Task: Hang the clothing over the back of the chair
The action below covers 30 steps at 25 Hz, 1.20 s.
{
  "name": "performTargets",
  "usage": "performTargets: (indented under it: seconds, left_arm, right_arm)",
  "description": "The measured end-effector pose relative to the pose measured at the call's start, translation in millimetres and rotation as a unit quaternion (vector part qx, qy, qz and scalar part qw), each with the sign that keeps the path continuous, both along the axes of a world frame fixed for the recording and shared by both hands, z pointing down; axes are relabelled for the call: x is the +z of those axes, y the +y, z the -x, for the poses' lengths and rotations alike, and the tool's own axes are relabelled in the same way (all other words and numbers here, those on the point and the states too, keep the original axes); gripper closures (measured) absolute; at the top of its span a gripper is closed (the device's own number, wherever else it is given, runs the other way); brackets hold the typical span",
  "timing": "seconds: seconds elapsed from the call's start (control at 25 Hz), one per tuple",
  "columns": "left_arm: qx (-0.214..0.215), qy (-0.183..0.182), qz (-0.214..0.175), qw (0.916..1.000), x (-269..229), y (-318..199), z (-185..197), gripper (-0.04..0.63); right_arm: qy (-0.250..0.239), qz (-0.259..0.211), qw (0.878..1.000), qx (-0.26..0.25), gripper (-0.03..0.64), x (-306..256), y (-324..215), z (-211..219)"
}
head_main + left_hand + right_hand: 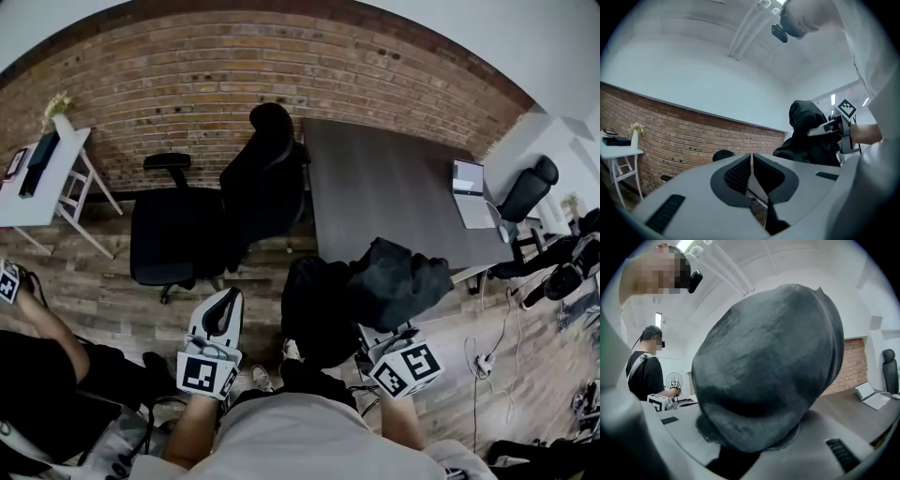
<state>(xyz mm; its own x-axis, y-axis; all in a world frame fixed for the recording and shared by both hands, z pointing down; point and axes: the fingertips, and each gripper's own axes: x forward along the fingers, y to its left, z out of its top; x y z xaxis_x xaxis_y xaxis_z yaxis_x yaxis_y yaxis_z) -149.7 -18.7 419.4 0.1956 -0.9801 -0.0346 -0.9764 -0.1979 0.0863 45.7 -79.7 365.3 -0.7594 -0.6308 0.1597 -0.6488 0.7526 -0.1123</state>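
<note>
A black office chair (178, 230) stands on the wood floor with its tall back (267, 178) next to the dark table (394, 187). My right gripper (380, 330) is shut on a bundle of black clothing (394, 281), held up in front of me near the table's front edge. That garment (768, 366) fills the right gripper view and hides the jaws. My left gripper (221, 317) points toward the chair, shut and empty; in the left gripper view its pads (740, 172) stand together, with the clothing (806, 136) off to the right.
A laptop (469, 183) lies on the table's right end. A white side table (37, 173) stands far left by the brick wall. Another person (37, 370) sits at lower left. A second black chair (527, 190) and floor cables (487, 361) are at right.
</note>
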Motion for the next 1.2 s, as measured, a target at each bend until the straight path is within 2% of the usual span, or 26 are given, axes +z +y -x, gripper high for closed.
performTargets:
  seconds: [0.2, 0.44, 0.84, 1.2]
  left_arm:
    - [-0.023, -0.021, -0.002, 0.9995, -5.7, -31.0, 12.3, 0.557]
    - [-0.040, -0.053, -0.014, 0.9977, -24.1, -72.6, 8.9, 0.557]
    - [-0.075, -0.055, -0.010, 0.9957, -23.6, -121.7, 14.4, 0.557]
    - [-0.087, -0.051, -0.005, 0.9949, -18.7, -145.2, 12.4, 0.557]
  right_arm:
    - [-0.016, -0.003, 1.000, -0.010, 0.468, 6.2, -43.6, 8.0]
    - [-0.042, -0.013, 0.999, -0.025, 0.468, -1.4, -100.7, 10.6]
    - [-0.057, -0.023, 0.997, -0.038, 0.468, -10.1, -173.2, 12.8]
    - [-0.063, -0.043, 0.997, -0.013, 0.468, -14.8, -233.7, 20.0]
